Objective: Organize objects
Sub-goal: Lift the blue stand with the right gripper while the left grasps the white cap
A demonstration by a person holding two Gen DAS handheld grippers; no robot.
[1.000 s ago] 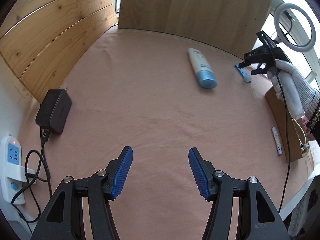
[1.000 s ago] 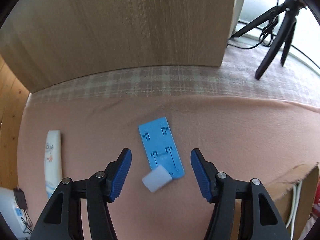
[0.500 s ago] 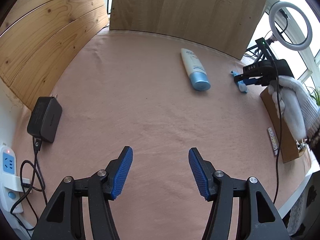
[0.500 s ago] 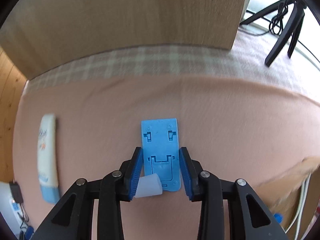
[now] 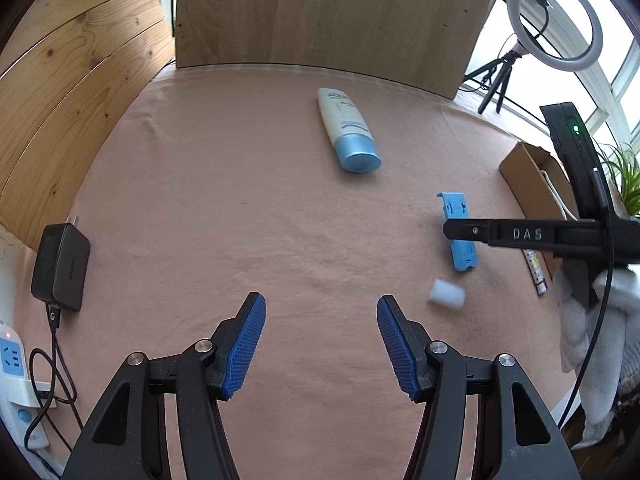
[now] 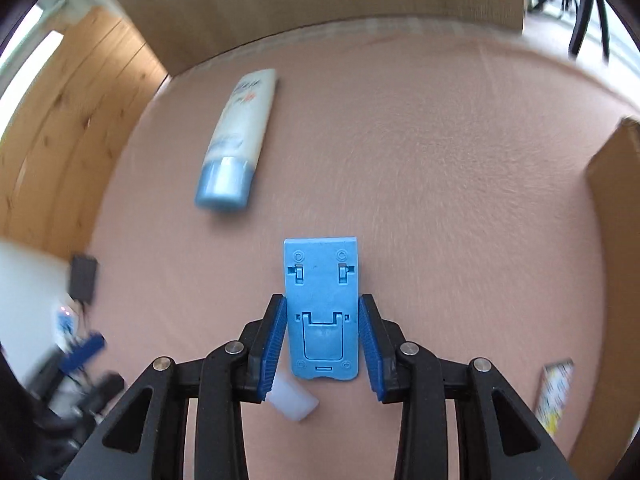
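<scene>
My right tongs (image 6: pixel 323 350) have closed onto the blue stand (image 6: pixel 322 308) and carried it nearer the tube (image 6: pixel 236 140), long axis along the fingers, left tongs (image 5: pixel 320 344) wide open, empty.

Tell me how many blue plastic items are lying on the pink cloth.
2. The tube with the blue cap lies toward the wooden board; the flat blue stand sits nearer, clamped between the right tongs. Others may be hidden.
</scene>
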